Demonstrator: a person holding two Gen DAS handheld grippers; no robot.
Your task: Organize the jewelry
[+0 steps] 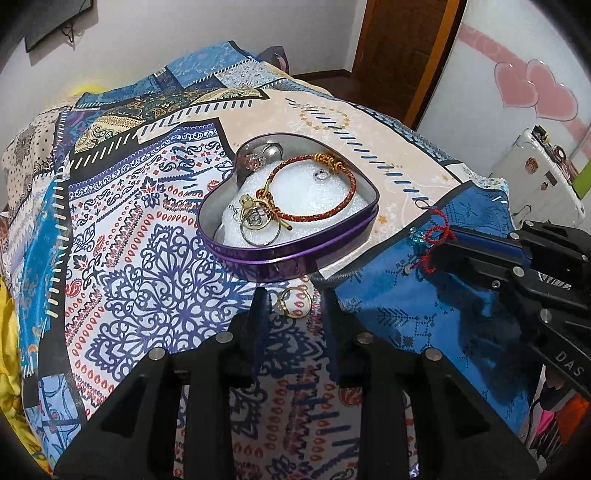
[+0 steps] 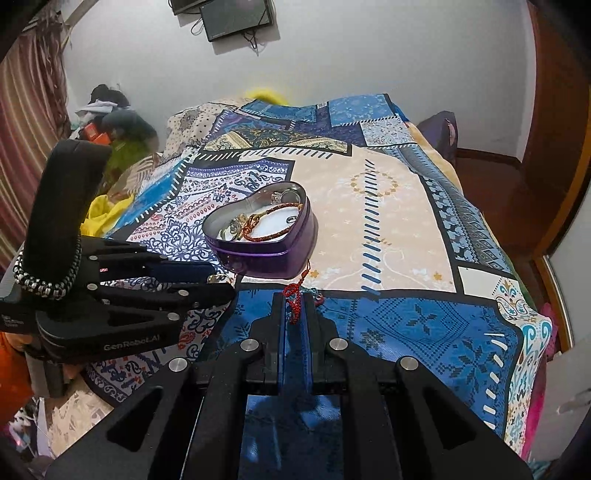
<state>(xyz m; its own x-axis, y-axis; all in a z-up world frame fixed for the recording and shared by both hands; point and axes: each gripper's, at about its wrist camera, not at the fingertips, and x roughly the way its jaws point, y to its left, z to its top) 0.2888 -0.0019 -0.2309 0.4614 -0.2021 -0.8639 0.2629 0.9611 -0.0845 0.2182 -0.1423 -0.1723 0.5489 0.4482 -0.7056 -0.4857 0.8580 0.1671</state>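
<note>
A purple heart-shaped tin (image 1: 280, 254) sits on the patterned bedspread; it also shows in the right wrist view (image 2: 266, 258). Inside lie a red-and-gold cord bracelet (image 1: 314, 206), several rings and white padding. My left gripper (image 1: 293, 295) is open, its fingers either side of two gold rings (image 1: 294, 301) lying on the cloth just in front of the tin. My right gripper (image 2: 295, 295) is shut on a red string bracelet (image 2: 293, 295) with a teal charm, right of the tin; it also shows in the left wrist view (image 1: 434, 240).
The patterned patchwork bedspread (image 2: 388, 221) covers the bed. A wooden door (image 1: 399, 44) stands beyond the bed and a white suitcase (image 1: 535, 173) at the right. Clothes (image 2: 110, 118) pile at the far left. A dark screen (image 2: 236, 14) hangs on the wall.
</note>
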